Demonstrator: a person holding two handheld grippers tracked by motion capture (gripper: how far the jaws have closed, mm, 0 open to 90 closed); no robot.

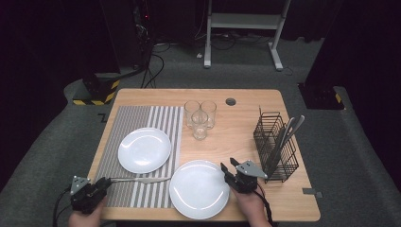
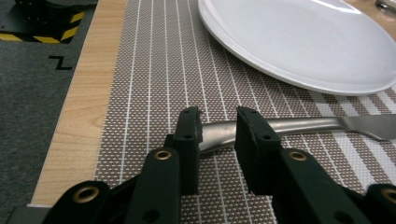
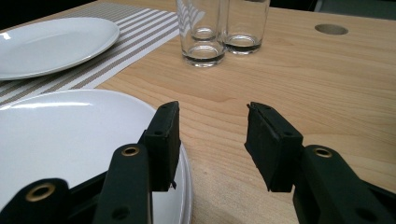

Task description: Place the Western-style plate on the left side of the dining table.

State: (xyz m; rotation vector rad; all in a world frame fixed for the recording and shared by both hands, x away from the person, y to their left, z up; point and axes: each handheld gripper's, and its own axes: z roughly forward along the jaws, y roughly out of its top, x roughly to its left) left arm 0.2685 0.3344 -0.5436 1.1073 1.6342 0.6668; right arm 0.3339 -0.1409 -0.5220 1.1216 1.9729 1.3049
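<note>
A silver knife [image 1: 142, 179] lies on the striped placemat [image 1: 142, 118] in front of a white plate [image 1: 144, 150]. My left gripper [image 1: 108, 181] is at the handle end of the knife. In the left gripper view the knife handle [image 2: 303, 125] runs crosswise at the tips of my left gripper [image 2: 218, 116]; a gap shows between the jaws and they do not press on the handle. My right gripper [image 1: 228, 166] stands open at the right rim of a second white plate [image 1: 198, 189]. In the right gripper view my right gripper [image 3: 212, 112] has one jaw over that plate's rim [image 3: 184, 163] and the other over bare wood.
Three empty glasses [image 1: 200, 116] stand together behind the plates, seen as glasses [image 3: 219, 28] ahead of the right gripper. A black wire rack [image 1: 276, 146] with cutlery stands at the table's right. A round hole [image 1: 231, 101] is in the far tabletop.
</note>
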